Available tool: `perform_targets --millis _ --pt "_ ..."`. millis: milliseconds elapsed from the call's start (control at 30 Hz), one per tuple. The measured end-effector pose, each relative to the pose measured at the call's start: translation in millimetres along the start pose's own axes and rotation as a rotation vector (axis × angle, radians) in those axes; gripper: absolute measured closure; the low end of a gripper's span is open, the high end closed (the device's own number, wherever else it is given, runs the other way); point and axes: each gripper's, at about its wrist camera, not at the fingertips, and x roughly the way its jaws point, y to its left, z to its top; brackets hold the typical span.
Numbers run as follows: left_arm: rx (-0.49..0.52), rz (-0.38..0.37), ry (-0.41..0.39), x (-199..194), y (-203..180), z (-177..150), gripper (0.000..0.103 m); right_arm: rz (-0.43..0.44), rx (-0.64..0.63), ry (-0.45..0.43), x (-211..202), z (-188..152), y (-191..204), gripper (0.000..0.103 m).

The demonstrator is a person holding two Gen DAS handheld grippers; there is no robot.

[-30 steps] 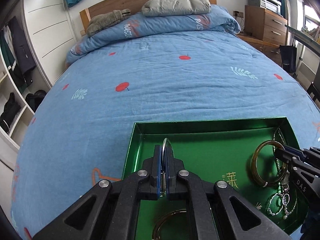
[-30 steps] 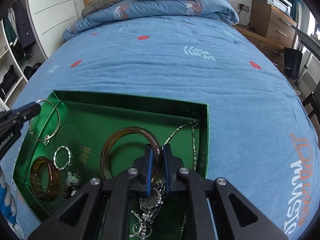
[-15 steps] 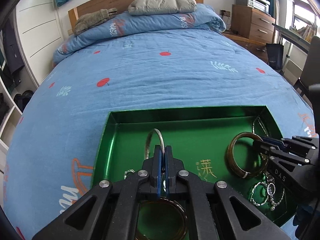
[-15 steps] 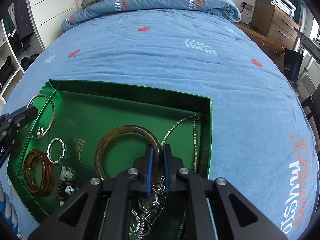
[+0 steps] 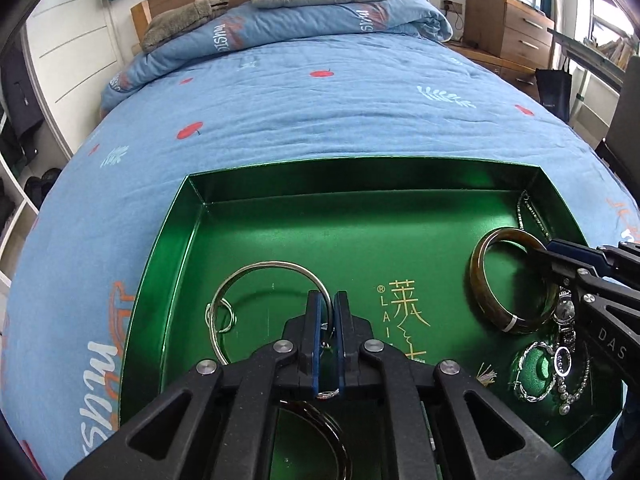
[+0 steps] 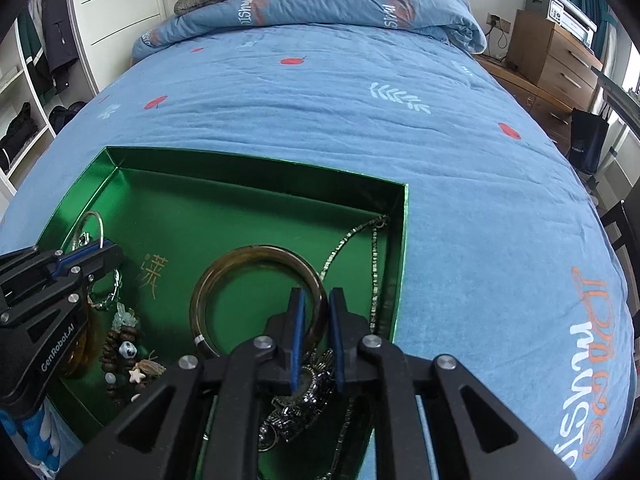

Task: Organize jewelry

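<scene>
Both grippers are letting go at once, inside the green tray point(image 5: 248, 216) on the bed point(image 5: 320, 112).

L gripper point(image 5: 326, 312): a sec ago it held the silver bangle point(image 5: 256, 270) upright, pinched tight above the tray floor. It has since come down, and the bangle now lies nearly flat near the tray's left wall, its small charm ring point(image 5: 220, 316) resting on the floor. Jaws are just starting to open, a thin gap only, w/ the bangle's rim still passing between the pads. Can't tell whether the pads still press on it.

R gripper point(image 6: 316, 320): was clamped on the amber bangle point(image 6: 224, 276), now opening, w/ a clear gap on either side of the rim. The bangle lies flat towards the tray's right wall, beside the silver chain point(image 6: 352, 240) that runs up to the far right corner. The rim is between the fingers but no longer squeezed (so released, I'd say).

Meaning for the task: both bangles look placed, silver on the left side, amber on the right. Still heaped along the near edge: watch point(image 6: 304, 388), wooden beads point(image 6: 120, 344) and a second amber bangle point(image 5: 316, 432) under the L gripper. Next is prob. to finish opening, lift clear w/o snagging either rim, then sort that pile.
</scene>
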Motion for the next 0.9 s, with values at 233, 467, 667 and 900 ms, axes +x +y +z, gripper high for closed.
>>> perform_targets --millis 233,467,667,900 --pt "-0.062 0.012 -0.074 -24 15 -9 0.047 0.033 -0.007 -0.071 -29 -8 5 0.068" --pt "-0.079 0.022 -0.156 -72 24 -31 0.028 0.054 -0.013 -0.153 -75 -28 18 0.059" --pt "-0.098 0.022 -0.223 -124 35 -57 0.02 0.073 -0.019 -0.209 -118 -56 35 0.05" --pt "-0.108 0.056 -0.283 -180 46 -91 0.005 0.09 0.001 -0.257 -166 -91 45 0.04"
